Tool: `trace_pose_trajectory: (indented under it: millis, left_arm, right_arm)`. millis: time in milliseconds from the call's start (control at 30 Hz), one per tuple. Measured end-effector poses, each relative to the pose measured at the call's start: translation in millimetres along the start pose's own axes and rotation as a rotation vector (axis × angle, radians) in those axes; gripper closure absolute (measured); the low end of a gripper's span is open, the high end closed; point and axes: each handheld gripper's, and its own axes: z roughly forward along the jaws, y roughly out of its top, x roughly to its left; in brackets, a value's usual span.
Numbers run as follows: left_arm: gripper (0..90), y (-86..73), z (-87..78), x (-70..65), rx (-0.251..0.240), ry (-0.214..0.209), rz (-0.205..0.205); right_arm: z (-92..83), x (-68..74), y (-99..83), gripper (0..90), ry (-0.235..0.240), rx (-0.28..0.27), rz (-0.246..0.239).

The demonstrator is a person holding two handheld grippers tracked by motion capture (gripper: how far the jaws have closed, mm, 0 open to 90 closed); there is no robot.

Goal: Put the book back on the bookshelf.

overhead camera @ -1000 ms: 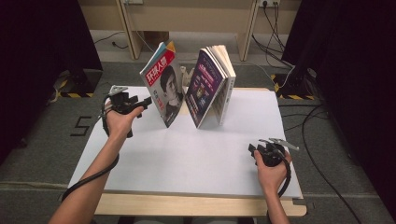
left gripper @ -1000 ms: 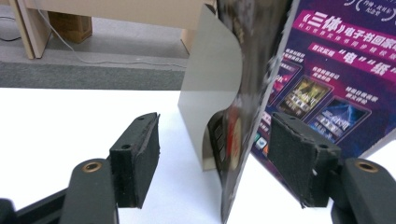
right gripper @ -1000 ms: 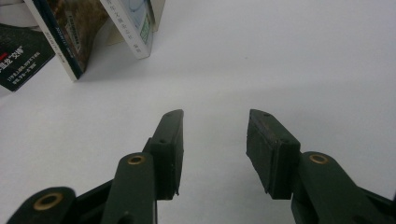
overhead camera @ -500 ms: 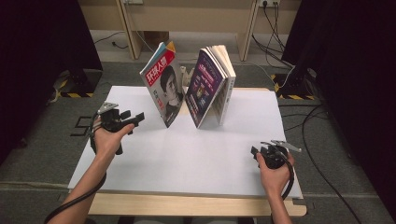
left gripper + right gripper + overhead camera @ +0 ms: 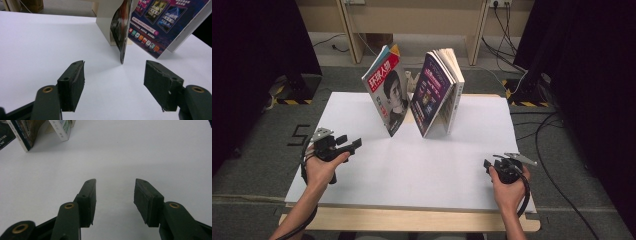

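Observation:
Two magazines stand tilted at the back of the white sheet (image 5: 452, 165): a red-covered magazine (image 5: 387, 92) on the left and a purple-covered magazine (image 5: 434, 92) on the right, with a cream stand (image 5: 410, 80) between them. My left gripper (image 5: 357, 144) is open near the sheet's left edge, well in front of the red-covered magazine. The left gripper view has the red-covered magazine (image 5: 122, 30) edge-on beyond my open left gripper (image 5: 115, 75), beside the purple-covered magazine (image 5: 160, 22). My right gripper (image 5: 487, 164) is open at the front right. Its jaws have just been opening with nothing between them, and it (image 5: 115, 200) sits over bare sheet.
The white sheet lies on a wooden table whose front edge (image 5: 412, 220) is visible. Cables (image 5: 557, 130) trail over the grey floor on the right. Dark curtains (image 5: 257, 55) hang at both sides. Wooden furniture legs (image 5: 349, 30) stand behind the table.
My left hand has drawn back from the red-covered magazine toward the front left and sunk lower. The right hand has stayed nearly in place. Both magazines are unmoved.

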Motion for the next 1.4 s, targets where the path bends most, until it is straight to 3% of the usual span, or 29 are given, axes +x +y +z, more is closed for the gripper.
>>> trace_pose_trajectory:
  millis: [200,367,533,933,1233,1300,1400]
  left_arm:
    - [32.2,-14.2,-7.6,6.4,0.007,0.000,-0.002]
    - [32.3,-22.6,-14.5,16.3,0.002,0.025,-0.007]
    - [32.2,-32.7,-17.9,25.1,0.012,0.049,-0.003]
    - [32.2,-52.8,-24.5,44.4,0.013,0.089,-0.026]
    - [32.4,-63.9,-30.6,50.0,-0.007,0.105,-0.043]
    - [32.5,-65.3,-33.0,51.1,-0.014,0.107,-0.049]
    - [32.5,-66.5,-34.1,53.1,-0.017,0.106,-0.057]
  right_arm:
    - [-1.8,-2.5,-2.4,53.0,-0.006,-0.005,-0.010]
    - [-3.5,-3.3,-4.7,52.9,-0.018,-0.007,0.007]
    - [-3.2,-5.0,-6.4,52.3,-0.022,-0.012,-0.014]
    - [-2.4,-5.5,-9.7,51.4,-0.032,-0.014,-0.013]
    - [-0.4,-5.7,-12.9,50.5,-0.033,-0.020,-0.014]
    - [-2.2,-4.4,-13.1,50.1,-0.036,-0.022,0.006]
    - [-2.4,-5.0,-14.8,49.7,-0.035,-0.029,-0.009]
